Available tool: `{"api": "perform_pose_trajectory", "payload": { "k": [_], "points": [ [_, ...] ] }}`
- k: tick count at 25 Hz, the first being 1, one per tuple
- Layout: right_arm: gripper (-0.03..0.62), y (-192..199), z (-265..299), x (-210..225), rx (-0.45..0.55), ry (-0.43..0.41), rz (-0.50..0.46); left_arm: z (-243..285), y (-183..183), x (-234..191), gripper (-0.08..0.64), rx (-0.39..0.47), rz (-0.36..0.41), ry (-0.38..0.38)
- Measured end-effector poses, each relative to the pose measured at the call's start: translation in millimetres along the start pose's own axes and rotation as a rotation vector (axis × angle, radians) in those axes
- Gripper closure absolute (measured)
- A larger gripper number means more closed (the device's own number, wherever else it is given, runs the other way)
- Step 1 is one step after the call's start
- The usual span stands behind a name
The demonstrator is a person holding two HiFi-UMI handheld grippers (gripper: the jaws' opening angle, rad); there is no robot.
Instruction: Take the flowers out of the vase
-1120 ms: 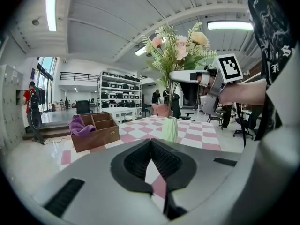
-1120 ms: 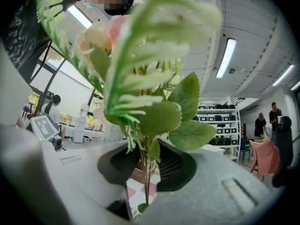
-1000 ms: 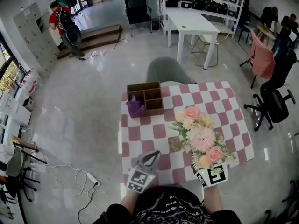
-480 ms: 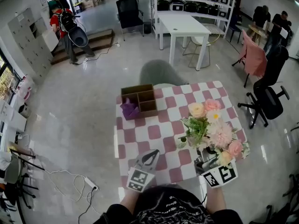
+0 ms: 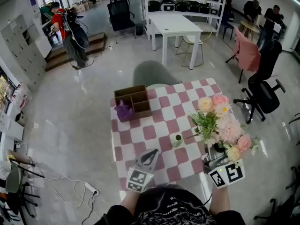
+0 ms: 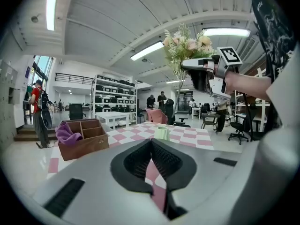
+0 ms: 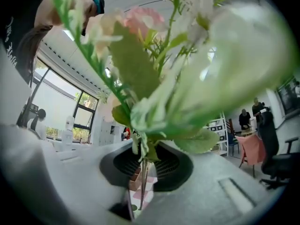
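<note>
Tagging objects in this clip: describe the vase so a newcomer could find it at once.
Start at the pink-and-white checked table. Between the wooden box with purple cloth and the flowers held up by the right gripper stands the vase: small, pale green, round, alone on bare cloth.

No legible text or labels anywhere

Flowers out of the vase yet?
Out: right gripper, jaws just closed tighter on the stems, holds the flowers aloft; vase stands alone on the table.
</note>
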State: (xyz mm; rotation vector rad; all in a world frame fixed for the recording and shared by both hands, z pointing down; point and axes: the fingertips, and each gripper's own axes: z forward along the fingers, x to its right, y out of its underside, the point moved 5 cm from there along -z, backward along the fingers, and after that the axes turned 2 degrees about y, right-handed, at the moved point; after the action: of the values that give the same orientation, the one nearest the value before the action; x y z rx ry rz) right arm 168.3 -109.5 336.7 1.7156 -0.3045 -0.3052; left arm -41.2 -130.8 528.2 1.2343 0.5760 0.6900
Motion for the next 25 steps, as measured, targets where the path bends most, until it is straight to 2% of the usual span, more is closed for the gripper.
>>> {"api": "perform_pose_trajectory", "payload": {
  "k": [6,13,18,25],
  "points": [
    [0.541,13.2,-21.6,28.2,-0.127,0.105,0.009,8.1,-5.1,6.0,0.549,0.003,-0.004,0.027],
    [0.543,42.4,-36.9,44.1,-0.287,0.172,0.079,18.0,-9.0,12.6,0.549,0.005,-0.002,0.060],
    [0.543,56.9,-39.7,49.4,-0.345,0.185,0.102,21.2,-11.5,13.2,0.549,0.010,-0.019,0.058],
    [0.543,96.7,-47.5,58.2,-0.505,0.187,0.163,22.2,-7.9,7.2,0.549,0.007,-0.043,0.033]
  ]
}}
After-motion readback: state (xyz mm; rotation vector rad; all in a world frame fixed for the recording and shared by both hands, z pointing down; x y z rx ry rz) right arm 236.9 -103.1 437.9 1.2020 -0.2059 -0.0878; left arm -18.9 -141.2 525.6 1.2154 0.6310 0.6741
